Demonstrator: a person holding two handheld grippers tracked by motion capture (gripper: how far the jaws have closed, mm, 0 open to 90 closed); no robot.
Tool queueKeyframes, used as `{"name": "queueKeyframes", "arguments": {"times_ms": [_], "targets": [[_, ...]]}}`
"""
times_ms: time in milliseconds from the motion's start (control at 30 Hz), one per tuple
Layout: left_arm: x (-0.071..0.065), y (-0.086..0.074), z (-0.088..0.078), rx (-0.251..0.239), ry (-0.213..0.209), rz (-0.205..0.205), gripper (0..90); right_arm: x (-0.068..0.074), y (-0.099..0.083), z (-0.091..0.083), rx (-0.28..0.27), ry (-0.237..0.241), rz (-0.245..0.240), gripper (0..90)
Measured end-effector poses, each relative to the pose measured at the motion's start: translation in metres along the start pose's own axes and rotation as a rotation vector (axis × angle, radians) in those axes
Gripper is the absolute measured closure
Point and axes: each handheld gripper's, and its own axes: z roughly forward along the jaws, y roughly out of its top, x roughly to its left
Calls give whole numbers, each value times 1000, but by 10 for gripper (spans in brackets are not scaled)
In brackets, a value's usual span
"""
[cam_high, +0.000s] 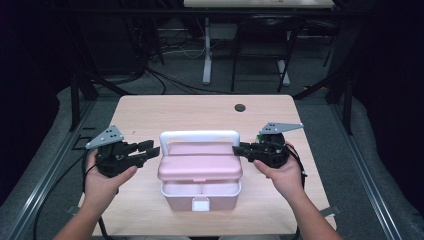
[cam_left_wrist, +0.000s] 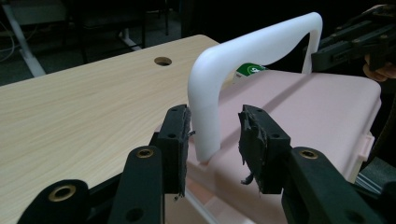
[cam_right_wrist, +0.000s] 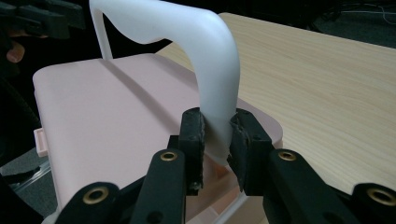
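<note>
A pink lidded box (cam_high: 200, 167) with an upright white handle (cam_high: 199, 135) stands in the middle of the wooden table (cam_high: 150, 110). My left gripper (cam_high: 152, 148) is at the handle's left leg; in the left gripper view its jaws (cam_left_wrist: 215, 140) stand open around that leg (cam_left_wrist: 205, 121), with a gap on one side. My right gripper (cam_high: 237, 148) is at the handle's right leg, and in the right gripper view (cam_right_wrist: 217, 135) its pads press on the leg (cam_right_wrist: 217, 93). A white latch (cam_high: 201, 204) sits on the box front.
A round cable hole (cam_high: 240, 107) lies in the table's far part. Behind the table stand a white desk leg (cam_high: 206, 50) and dark frames, with cables on the floor. Bare tabletop lies behind the box.
</note>
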Motion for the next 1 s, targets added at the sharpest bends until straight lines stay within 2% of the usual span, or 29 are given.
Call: {"name": "queueKeyframes", "arguments": {"times_ms": [133, 367, 500, 533, 600, 767, 1000], "targets": [[-1, -10, -7, 11, 14, 11, 639, -3, 2, 0, -1, 11, 17, 751], [-4, -28, -8, 38, 36, 38, 669, -5, 6, 0, -2, 13, 32, 750], [-6, -39, -4, 56, 36, 37, 692, -6, 9, 1, -7, 16, 43, 750], [-6, -41, -2, 56, 36, 34, 692, -8, 10, 1, -5, 32, 54, 750], [-9, -46, 3, 68, 30, 37, 692, -8, 11, 1, -8, 17, 54, 750], [-13, -46, 9, 61, 22, 40, 680, -8, 12, 1, -5, 18, 62, 750], [-19, -33, 14, 23, 30, 64, 666, -11, 15, 2, -16, 21, 75, 748]]}}
